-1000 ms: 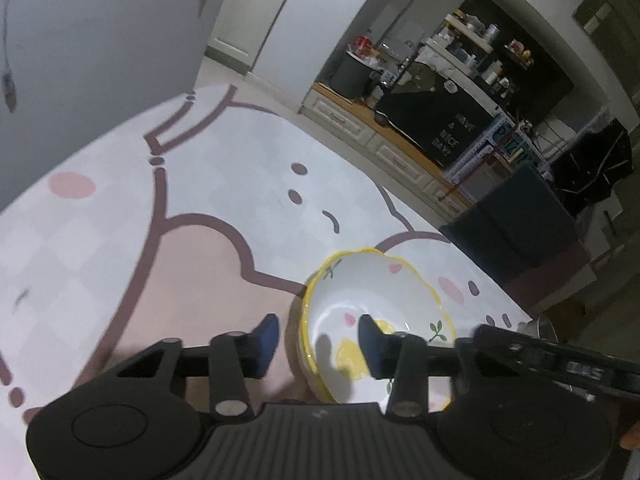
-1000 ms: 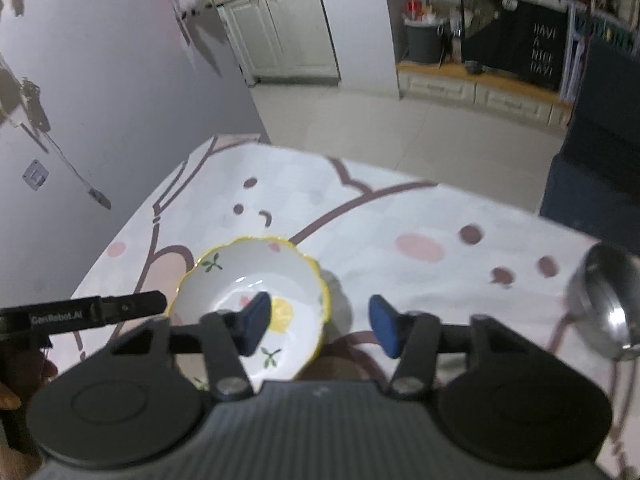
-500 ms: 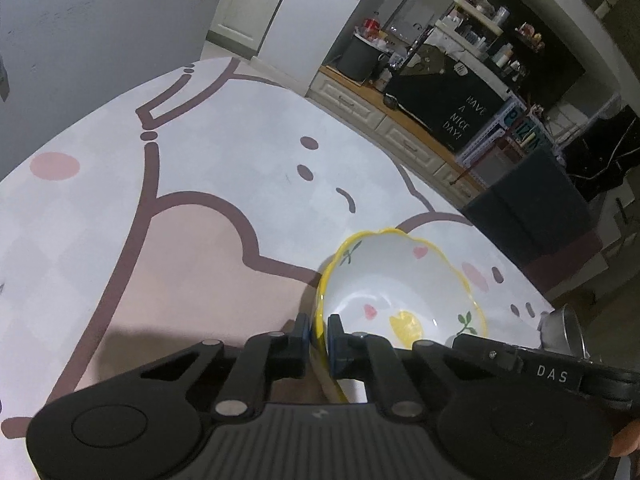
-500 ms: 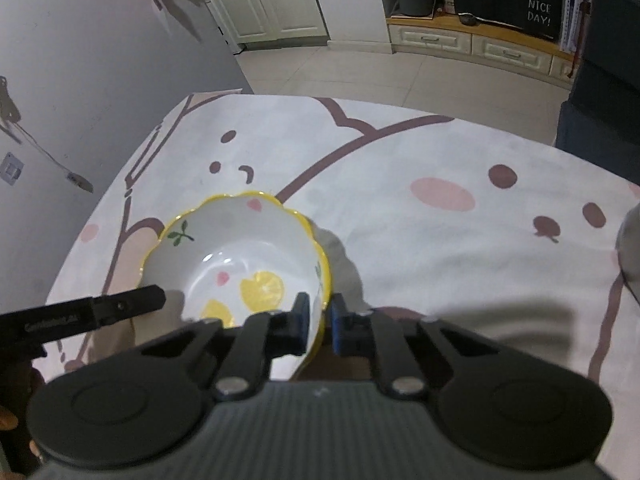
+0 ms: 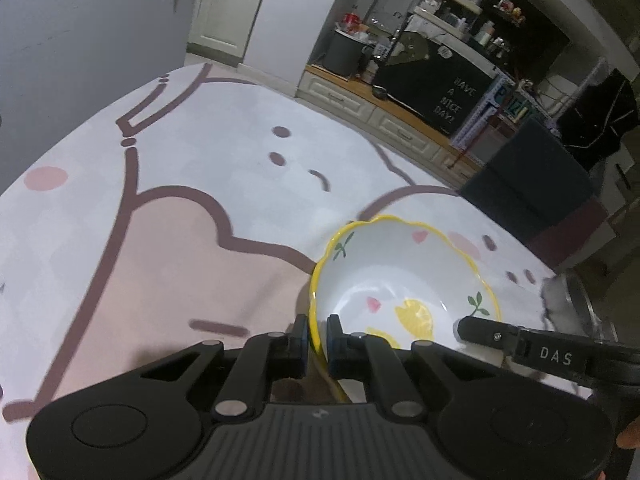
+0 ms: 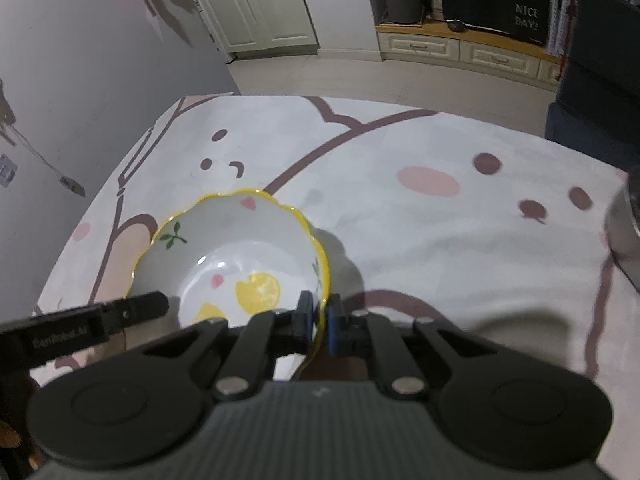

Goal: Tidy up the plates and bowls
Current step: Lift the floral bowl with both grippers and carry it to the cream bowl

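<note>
A white bowl with a wavy yellow rim and lemon pattern rests on the cartoon tablecloth. My left gripper is shut on the bowl's left rim, one pad inside and one outside. In the right wrist view the same bowl sits at lower left, and my right gripper is shut on its right rim. Each view shows the other gripper's black finger reaching in beside the bowl.
A steel bowl stands at the table's right edge, also seen as the steel bowl beyond the other gripper. A grey wall borders the table on the left. A dark chair stands past the far edge.
Both grippers went from open around the bowl's rim to shut on it, one on each side. Both hands dropped slightly lower toward the table.
</note>
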Action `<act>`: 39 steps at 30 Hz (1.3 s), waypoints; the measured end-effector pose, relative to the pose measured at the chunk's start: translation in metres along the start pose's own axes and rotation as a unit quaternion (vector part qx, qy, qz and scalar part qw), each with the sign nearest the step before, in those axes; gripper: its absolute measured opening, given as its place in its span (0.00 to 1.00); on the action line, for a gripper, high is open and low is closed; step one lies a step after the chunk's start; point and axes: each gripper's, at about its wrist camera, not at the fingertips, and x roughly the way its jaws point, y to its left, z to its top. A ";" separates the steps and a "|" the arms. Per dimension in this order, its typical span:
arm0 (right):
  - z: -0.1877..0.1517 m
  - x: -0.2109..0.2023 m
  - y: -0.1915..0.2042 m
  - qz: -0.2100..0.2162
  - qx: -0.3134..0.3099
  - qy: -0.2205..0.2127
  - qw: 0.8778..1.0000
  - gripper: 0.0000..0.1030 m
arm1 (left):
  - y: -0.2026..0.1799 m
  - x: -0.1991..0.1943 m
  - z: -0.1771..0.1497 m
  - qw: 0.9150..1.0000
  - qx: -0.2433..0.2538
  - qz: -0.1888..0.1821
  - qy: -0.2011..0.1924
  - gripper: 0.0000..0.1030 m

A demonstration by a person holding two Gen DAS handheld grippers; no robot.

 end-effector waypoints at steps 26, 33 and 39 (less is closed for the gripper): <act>-0.110 -0.224 -0.026 -0.017 0.045 -0.088 0.995 0.09 | -0.117 -0.175 -0.086 0.995 0.059 -0.061 -0.043 0.08; -0.160 -0.275 -0.031 -0.022 0.048 -0.101 0.993 0.09 | -0.132 -0.206 -0.128 0.993 0.075 -0.076 -0.044 0.07; -0.204 -0.292 -0.037 -0.021 0.057 -0.098 0.993 0.10 | -0.139 -0.217 -0.163 0.992 0.096 -0.081 -0.032 0.07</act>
